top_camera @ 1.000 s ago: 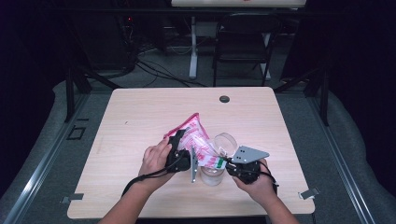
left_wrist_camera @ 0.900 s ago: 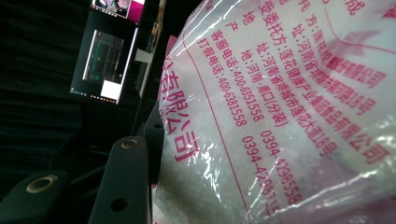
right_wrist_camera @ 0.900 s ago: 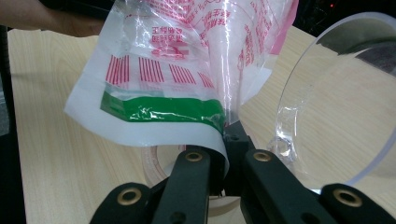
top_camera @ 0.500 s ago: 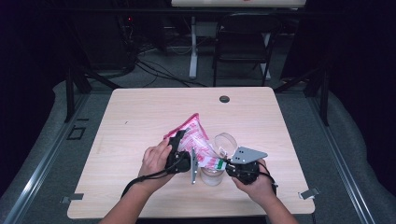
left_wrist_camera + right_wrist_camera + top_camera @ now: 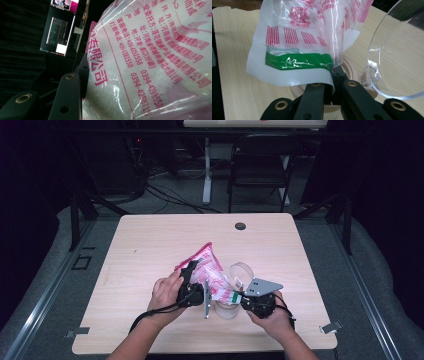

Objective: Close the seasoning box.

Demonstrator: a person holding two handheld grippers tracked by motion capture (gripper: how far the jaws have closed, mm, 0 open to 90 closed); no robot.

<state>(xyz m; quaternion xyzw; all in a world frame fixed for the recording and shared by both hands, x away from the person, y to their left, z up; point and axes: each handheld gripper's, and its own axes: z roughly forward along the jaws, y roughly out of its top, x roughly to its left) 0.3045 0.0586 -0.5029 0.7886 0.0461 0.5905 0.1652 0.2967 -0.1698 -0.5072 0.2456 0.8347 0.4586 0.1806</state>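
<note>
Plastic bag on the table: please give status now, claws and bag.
Left claw grips the plastic bag at its body. Right claw shut on the bag's green-striped edge. Bag raised over the clear jar. Nothing in the way.

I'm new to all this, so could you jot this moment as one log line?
left tongs: grip bag | right tongs: pinch bag's green edge | jar: under bag, lid open | hands: poised

Bag cut by frame edges
</note>
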